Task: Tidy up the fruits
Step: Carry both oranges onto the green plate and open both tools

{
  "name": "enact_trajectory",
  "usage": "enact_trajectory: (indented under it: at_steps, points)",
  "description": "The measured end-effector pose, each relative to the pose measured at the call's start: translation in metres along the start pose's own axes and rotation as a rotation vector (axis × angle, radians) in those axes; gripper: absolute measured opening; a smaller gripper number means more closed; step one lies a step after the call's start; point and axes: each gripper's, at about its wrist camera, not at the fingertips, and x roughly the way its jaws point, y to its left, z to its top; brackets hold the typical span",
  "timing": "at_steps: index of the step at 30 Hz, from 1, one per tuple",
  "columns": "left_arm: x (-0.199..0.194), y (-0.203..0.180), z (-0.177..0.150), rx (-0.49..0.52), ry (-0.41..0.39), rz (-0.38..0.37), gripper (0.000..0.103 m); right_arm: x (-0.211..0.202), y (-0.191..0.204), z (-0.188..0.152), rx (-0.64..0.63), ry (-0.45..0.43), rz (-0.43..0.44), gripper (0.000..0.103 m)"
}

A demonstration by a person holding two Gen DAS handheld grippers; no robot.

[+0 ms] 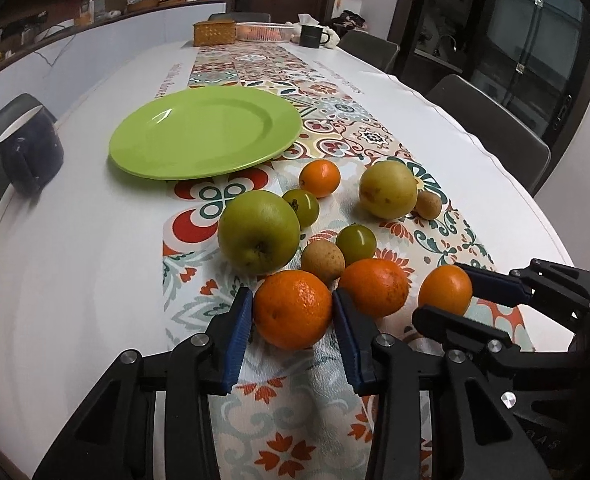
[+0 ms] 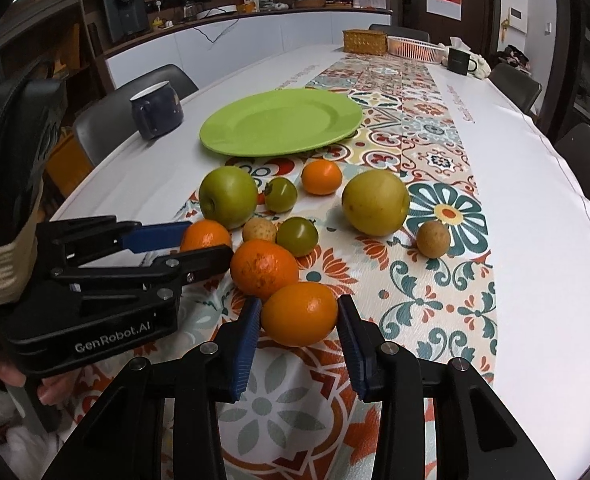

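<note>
The left gripper (image 1: pixel 293 314) is closing its blue pads against a mandarin (image 1: pixel 293 309) at the near end of the fruit cluster; pad contact appears complete. The right gripper (image 2: pixel 299 314) is likewise clamping a smaller orange citrus fruit (image 2: pixel 299 314) lying to the right. Both fruits are resting on the patterned runner (image 1: pixel 379 120) of the desk (image 1: pixel 75 240). The green plate (image 1: pixel 205 134) is sitting bare at the far left.
</note>
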Motion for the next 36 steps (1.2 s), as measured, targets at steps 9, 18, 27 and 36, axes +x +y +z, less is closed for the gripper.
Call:
enact_trajectory:
  at_steps: [9, 18, 27, 36]
  points:
    - [-0.029, 0.002, 0.008, -0.019, -0.056, 0.073, 0.04, -0.019, -0.001, 0.015, -0.012, -0.065, 0.013, 0.04]
    - [-0.045, 0.015, 0.041, 0.026, -0.119, 0.148, 0.04, -0.018, -0.001, 0.059, -0.042, -0.131, 0.048, 0.04]
    - [-0.028, 0.042, 0.082, 0.026, -0.123, 0.165, 0.04, 0.007, 0.002, 0.112, -0.091, -0.14, 0.072, 0.04]
    - [0.006, 0.07, 0.116, 0.0, -0.086, 0.162, 0.04, 0.059, -0.003, 0.163, -0.096, -0.069, 0.092, 0.04]
